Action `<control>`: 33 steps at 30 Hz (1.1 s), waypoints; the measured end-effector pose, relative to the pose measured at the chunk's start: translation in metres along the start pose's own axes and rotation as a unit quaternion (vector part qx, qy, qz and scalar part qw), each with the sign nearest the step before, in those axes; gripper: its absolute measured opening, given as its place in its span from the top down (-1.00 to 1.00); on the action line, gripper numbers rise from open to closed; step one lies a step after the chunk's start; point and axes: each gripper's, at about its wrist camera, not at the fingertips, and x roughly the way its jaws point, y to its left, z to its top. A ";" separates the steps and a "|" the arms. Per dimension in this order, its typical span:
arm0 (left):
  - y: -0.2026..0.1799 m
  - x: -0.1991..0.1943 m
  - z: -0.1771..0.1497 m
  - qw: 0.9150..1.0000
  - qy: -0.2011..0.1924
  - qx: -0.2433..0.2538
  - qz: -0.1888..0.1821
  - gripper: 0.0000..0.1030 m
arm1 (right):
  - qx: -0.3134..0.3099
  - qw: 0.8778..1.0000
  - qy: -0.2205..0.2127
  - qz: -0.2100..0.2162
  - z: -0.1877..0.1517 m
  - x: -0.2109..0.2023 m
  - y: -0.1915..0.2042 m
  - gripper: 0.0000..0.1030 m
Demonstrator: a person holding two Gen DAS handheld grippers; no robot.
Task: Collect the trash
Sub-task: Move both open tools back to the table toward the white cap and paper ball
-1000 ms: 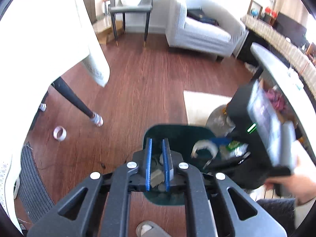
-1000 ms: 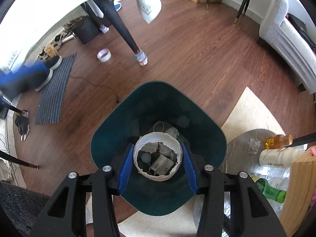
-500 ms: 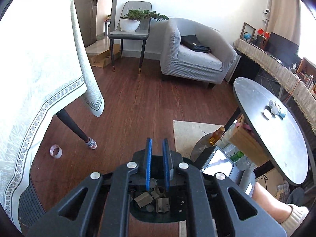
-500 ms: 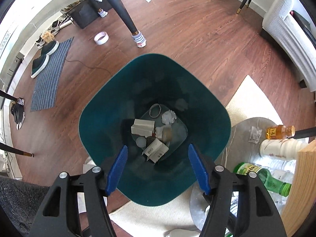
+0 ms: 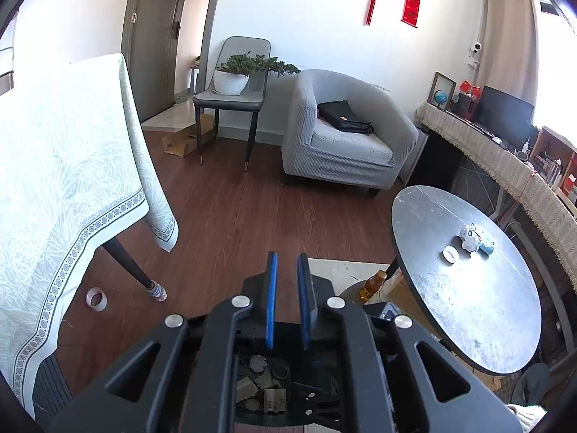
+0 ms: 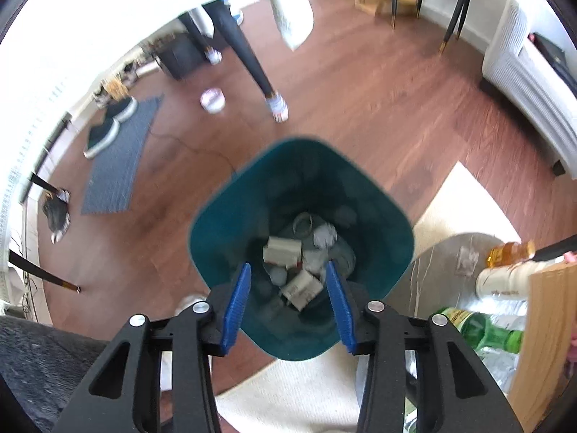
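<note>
A dark green trash bin [image 6: 375,202] stands on the wood floor, with several cartons, crumpled paper and cups in its bottom. My right gripper [image 6: 288,270] hangs above the bin's near side, open and empty. My left gripper [image 5: 286,258] is narrowly parted and holds nothing; the bin's contents [image 5: 265,386] show below it. On the round grey table [image 5: 468,306] lie a crumpled foil ball [image 5: 471,237], a small white cap [image 5: 449,253] and a blue scrap [image 5: 487,249].
A cloth-covered table [image 5: 65,187] and its dark leg [image 5: 133,270] stand left, a tape roll [image 5: 95,298] on the floor beside it. A grey armchair [image 5: 342,144] and chair with plant [image 5: 234,90] stand behind. Bottles [image 6: 483,332] and a rug [image 6: 465,209] lie right of the bin.
My right gripper opened and dropped the white paper bowl into the bin, then lifted away. My left gripper tilted up from the bin toward the room and the round table.
</note>
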 end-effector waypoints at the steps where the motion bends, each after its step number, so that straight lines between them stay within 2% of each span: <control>1: -0.003 -0.002 0.002 1.000 -0.003 0.000 -0.001 0.76 | -0.001 1.000 -0.015 0.000 0.002 -0.011 0.001 0.20; 8: -0.030 -0.016 0.015 0.999 -0.031 0.008 -0.014 0.59 | 0.005 0.995 -0.104 -0.005 0.006 -0.086 -0.009 0.23; 16: -0.070 -0.014 0.021 0.998 -0.039 0.028 -0.040 0.23 | 0.053 0.980 -0.187 -0.039 -0.010 -0.161 -0.061 0.23; 19: -0.085 -0.003 0.023 0.998 -0.033 0.036 -0.047 0.13 | 0.073 0.974 -0.206 -0.057 -0.021 -0.183 -0.084 0.23; 24: -0.112 0.015 0.022 0.997 -0.026 0.054 -0.046 0.09 | 0.100 0.965 -0.223 -0.094 -0.040 -0.208 -0.125 0.23; 33: -0.167 0.064 0.015 0.991 0.014 0.108 -0.073 -0.01 | 0.154 0.947 -0.255 -0.124 -0.075 -0.247 -0.198 0.23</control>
